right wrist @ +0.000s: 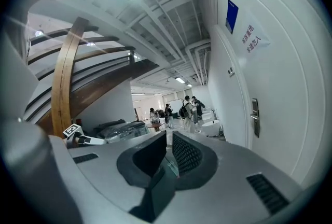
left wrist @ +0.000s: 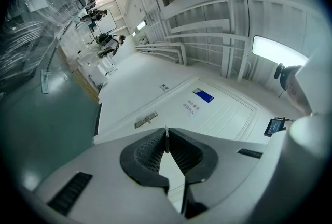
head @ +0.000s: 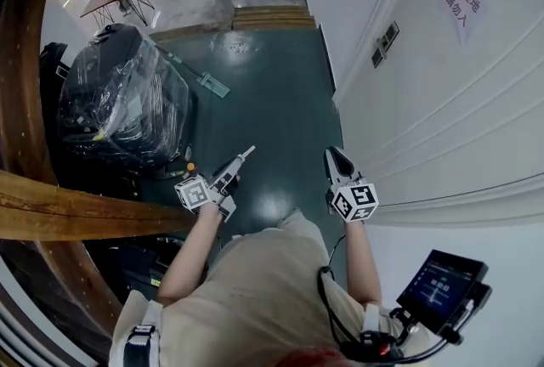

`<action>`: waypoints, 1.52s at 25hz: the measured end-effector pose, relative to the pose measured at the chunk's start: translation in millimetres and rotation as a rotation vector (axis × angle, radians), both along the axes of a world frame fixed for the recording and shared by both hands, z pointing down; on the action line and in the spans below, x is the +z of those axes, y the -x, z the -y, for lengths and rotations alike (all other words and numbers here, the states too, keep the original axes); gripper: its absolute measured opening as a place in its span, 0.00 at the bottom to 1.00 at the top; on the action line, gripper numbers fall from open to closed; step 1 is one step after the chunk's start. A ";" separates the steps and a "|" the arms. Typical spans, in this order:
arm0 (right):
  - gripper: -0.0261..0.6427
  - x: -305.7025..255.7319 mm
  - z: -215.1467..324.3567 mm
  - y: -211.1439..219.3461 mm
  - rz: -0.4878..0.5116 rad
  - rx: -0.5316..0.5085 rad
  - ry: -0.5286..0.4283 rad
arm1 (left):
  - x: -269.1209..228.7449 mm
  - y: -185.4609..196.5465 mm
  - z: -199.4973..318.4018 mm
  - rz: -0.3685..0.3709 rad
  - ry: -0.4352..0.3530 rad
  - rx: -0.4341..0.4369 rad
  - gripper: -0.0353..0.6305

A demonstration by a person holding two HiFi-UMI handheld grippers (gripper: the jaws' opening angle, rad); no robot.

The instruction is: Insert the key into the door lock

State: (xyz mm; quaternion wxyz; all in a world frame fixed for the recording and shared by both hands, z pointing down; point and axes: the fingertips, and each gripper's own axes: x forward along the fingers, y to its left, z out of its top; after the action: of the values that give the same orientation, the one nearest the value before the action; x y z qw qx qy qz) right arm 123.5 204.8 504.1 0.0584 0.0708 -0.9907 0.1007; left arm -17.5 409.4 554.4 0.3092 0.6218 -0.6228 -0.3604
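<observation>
My left gripper (head: 240, 160) is shut on a thin silver key (head: 248, 153) that sticks out past its tips. In the left gripper view the key (left wrist: 166, 134) stands upright between the pressed black pads (left wrist: 148, 153), pointing toward the white door (left wrist: 223, 114) and its metal lock plate (left wrist: 145, 120). My right gripper (head: 331, 153) hangs beside the door (head: 425, 102), a narrow gap between its pads (right wrist: 189, 153) and nothing in them. The lock plate with its handle (right wrist: 254, 116) shows at the right of the right gripper view and far ahead on the wall (head: 384, 44) in the head view.
A black bulky load wrapped in plastic (head: 123, 102) and a curved wooden beam (head: 25, 102) stand at the left. A mop (head: 200, 76) lies on the green floor (head: 263, 93). A small screen (head: 442, 285) hangs at the person's right hip. Several people (right wrist: 187, 109) stand far down the hall.
</observation>
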 end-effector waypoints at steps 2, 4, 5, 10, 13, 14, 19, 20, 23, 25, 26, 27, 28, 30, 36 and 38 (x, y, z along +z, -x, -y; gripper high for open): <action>0.07 -7.2 13.7 10.3 -0.008 -0.016 -0.029 | -5.4 6.8 13.9 0.022 0.011 -0.016 0.11; 0.07 -14.3 29.7 20.5 -0.020 -0.020 -0.061 | -10.5 13.8 32.1 0.055 0.034 -0.031 0.11; 0.07 -17.8 40.5 24.2 -0.025 -0.020 -0.069 | -11.7 16.1 44.9 0.078 0.049 -0.035 0.11; 0.07 -30.5 113.0 29.9 -0.043 -0.012 -0.076 | -21.8 5.5 141.6 0.194 0.119 -0.011 0.11; 0.07 -31.5 121.8 33.6 -0.044 -0.003 -0.088 | -24.4 -1.2 166.6 0.213 0.110 0.018 0.11; 0.07 -31.0 123.6 33.7 -0.044 0.001 -0.090 | -24.4 -3.7 172.7 0.215 0.104 0.029 0.11; 0.07 -29.3 133.2 29.8 -0.047 0.017 -0.102 | -23.3 -7.8 193.9 0.217 0.075 0.066 0.11; 0.07 -29.3 135.1 28.5 -0.047 0.021 -0.105 | -23.1 -7.6 196.8 0.212 0.068 0.070 0.11; 0.07 -30.8 141.6 23.5 -0.044 0.033 -0.114 | -24.5 -7.5 204.5 0.201 0.048 0.077 0.10; 0.07 -32.1 143.9 19.4 -0.039 0.036 -0.118 | -27.3 -8.7 207.8 0.195 0.037 0.082 0.11; 0.07 -31.0 144.1 16.5 -0.038 0.035 -0.117 | -26.6 -10.3 208.2 0.189 0.035 0.085 0.10; 0.07 -29.1 144.2 13.2 -0.039 0.035 -0.113 | -24.8 -12.3 207.8 0.180 0.036 0.089 0.11; 0.07 -27.2 144.4 10.2 -0.044 0.037 -0.107 | -23.6 -14.6 207.1 0.169 0.037 0.094 0.10; 0.07 -27.1 145.5 7.0 -0.052 0.047 -0.098 | -25.0 -18.2 207.1 0.154 0.035 0.108 0.11; 0.07 1.1 200.5 28.8 -0.080 0.070 -0.074 | 0.3 5.1 267.2 0.113 0.036 0.146 0.11; 0.07 6.5 205.0 36.2 -0.087 0.087 -0.065 | 4.7 14.9 275.5 0.101 0.045 0.169 0.11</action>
State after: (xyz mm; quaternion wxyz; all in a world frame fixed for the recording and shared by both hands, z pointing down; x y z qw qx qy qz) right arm 87.3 -0.1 510.6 0.0946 0.1201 -0.9859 0.0679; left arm -32.4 133.9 559.1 0.3205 0.6825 -0.5907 -0.2873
